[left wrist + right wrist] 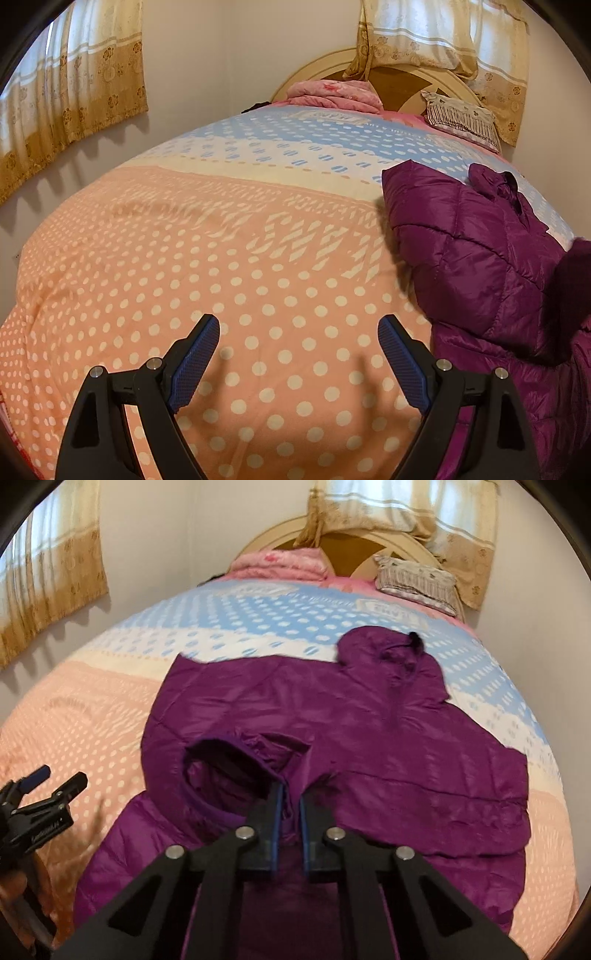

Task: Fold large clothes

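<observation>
Lying on the bed is a purple puffer jacket, spread over the polka-dot bedspread w/ its hood toward the headboard. It sits across the peach/blue colour change of the cover, more to the R side of the bed as seen from the foot.

R gripper: fingers nearly together, pinched on a fold of purple jacket fabric near the sleeve cuff. Only a thin strip of cloth shows between the blue pads. Cuff opening gapes just left of the fingers, lifted a bit off the jacket body.

L gripper: fingers spread wide, nothing between them, hovering over bare peach bedspread. Blue pads face each other w/ dotted cover showing in the gap. Jacket is just to its right in left-wrist view, not touching the fingers. From the right-wrist cam the L gripper shows at far left edge, beside the jacket's left border, apart from it.

At the head of the bed: folded pink bedding on the left, a striped pillow on the right, both well apart from the jacket. Beige patterned curtains hang on the left wall & behind the headboard.
</observation>
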Tool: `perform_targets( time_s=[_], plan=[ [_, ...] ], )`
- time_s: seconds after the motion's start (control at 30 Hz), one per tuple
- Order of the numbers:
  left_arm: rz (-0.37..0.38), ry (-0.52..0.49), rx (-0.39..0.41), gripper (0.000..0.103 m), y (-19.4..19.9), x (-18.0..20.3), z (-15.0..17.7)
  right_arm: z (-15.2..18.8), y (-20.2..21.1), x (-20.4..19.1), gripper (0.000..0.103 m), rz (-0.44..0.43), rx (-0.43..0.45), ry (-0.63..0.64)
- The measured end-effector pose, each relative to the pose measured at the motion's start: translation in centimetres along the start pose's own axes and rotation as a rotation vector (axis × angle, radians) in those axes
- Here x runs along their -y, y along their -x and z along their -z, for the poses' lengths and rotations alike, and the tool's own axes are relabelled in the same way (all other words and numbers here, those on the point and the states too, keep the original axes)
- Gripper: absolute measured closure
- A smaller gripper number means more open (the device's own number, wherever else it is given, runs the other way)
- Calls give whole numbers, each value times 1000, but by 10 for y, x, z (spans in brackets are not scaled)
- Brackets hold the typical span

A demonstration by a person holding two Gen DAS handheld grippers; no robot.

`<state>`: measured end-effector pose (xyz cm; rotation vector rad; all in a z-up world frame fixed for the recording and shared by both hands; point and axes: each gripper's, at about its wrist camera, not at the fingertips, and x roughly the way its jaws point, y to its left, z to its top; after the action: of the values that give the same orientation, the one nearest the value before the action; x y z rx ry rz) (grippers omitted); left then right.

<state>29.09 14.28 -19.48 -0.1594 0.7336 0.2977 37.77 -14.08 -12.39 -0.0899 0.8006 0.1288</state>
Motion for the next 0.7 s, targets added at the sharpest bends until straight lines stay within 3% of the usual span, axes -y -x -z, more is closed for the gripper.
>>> perform_targets(
  time_s=[0.4,0.57,0.6,0.63,0.7],
  plan=[
    [13,-36,-1,15,2,16,-3,30,18,86,99,40,22,-148],
    [11,-53,1,15,2,21,-7,39,22,112,96,-14,19,-244],
    [14,-53,5,15,3,22,-9,38,24,115,85,-23,30,-269],
    [12,-55,9,15,4,22,-10,36,25,117,46,-29,35,-288],
    [8,-62,22,15,5,22,-14,37,30,118,0,-64,78,-307]
  ],
)
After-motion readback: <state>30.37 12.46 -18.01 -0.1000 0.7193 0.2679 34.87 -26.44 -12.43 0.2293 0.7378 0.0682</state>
